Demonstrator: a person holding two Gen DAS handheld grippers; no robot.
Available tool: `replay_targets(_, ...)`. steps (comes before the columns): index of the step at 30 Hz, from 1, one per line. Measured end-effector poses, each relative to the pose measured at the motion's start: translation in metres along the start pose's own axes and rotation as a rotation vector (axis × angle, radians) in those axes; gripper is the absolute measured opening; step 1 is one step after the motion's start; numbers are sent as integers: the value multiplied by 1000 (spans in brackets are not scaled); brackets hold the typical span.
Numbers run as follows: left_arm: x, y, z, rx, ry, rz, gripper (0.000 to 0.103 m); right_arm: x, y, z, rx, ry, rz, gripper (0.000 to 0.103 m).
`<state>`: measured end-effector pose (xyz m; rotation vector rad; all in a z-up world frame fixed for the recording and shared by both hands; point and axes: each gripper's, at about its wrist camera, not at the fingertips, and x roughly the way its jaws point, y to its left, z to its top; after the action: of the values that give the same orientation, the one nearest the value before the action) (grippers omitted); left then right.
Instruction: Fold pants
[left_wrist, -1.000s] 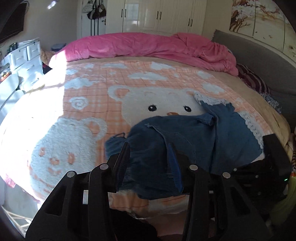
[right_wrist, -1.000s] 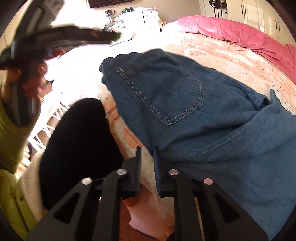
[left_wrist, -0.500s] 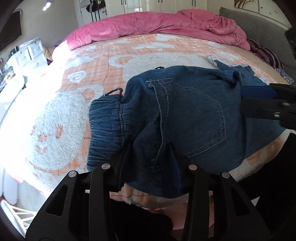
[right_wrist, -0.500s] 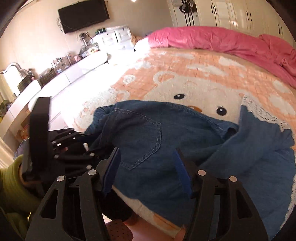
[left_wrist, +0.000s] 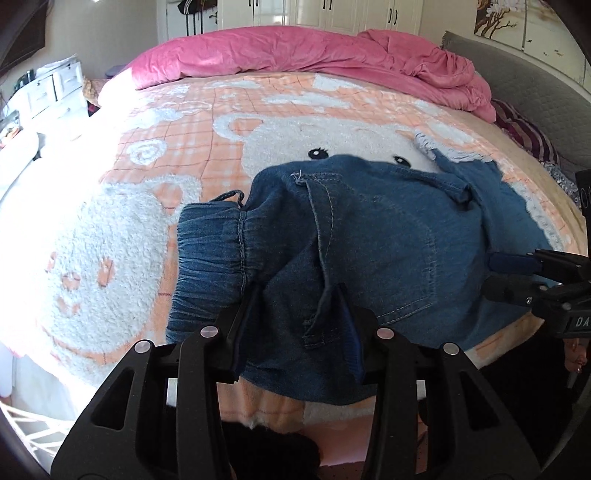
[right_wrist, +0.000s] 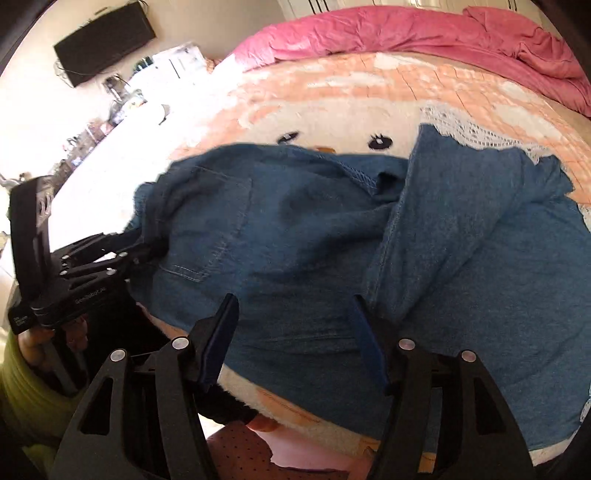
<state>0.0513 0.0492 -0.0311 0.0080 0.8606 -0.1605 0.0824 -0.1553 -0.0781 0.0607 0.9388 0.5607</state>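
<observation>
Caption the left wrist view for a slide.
Left gripper pinches the denim pants at the bear blanket's near edge; right gripper enters from the right.

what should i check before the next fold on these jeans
1. left gripper gripping the jeans near the waistband: ok
2. right gripper clear of denim: ok, opening, pads not pressing on it
3. jeans fully on the bear blanket: not ok, near edge overhangs
4. top layer smooth: not ok, bunched where the leg folds over
5. lace hem flat: cannot tell
</observation>
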Motion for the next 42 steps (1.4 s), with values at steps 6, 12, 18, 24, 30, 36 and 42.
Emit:
replay_targets(6, -53, -18, 6, -16, -82, 27, 38, -57, -16, 4, 46, -143, -44, 83)
replay_targets(12, -74, -48, 19, 11, -123, -22, 52, -88, -48, -3, 134, -202, -126, 89)
replay_targets(18, -53, -98, 29, 93, -63, -113, 57, -111, -74, -5, 192, -260, -220, 94)
replay_targets(24, -12, -135, 40, 128, 37, -196, 57, -125, -102, -9, 248, -290, -255, 94)
replay_targets(30, 31, -165, 56, 155, 127, -267, 57, -128, -118, 3, 265, -291, -282, 94)
replay_targets(36, 50, -179, 56, 157, 130, -326, 57, -113, -115, 31, 188, -260, -309, 95)
replay_targets(42, 58, -167, 57, 125, 140, -352, 51, -73, -109, 74, 101, -205, -285, 95)
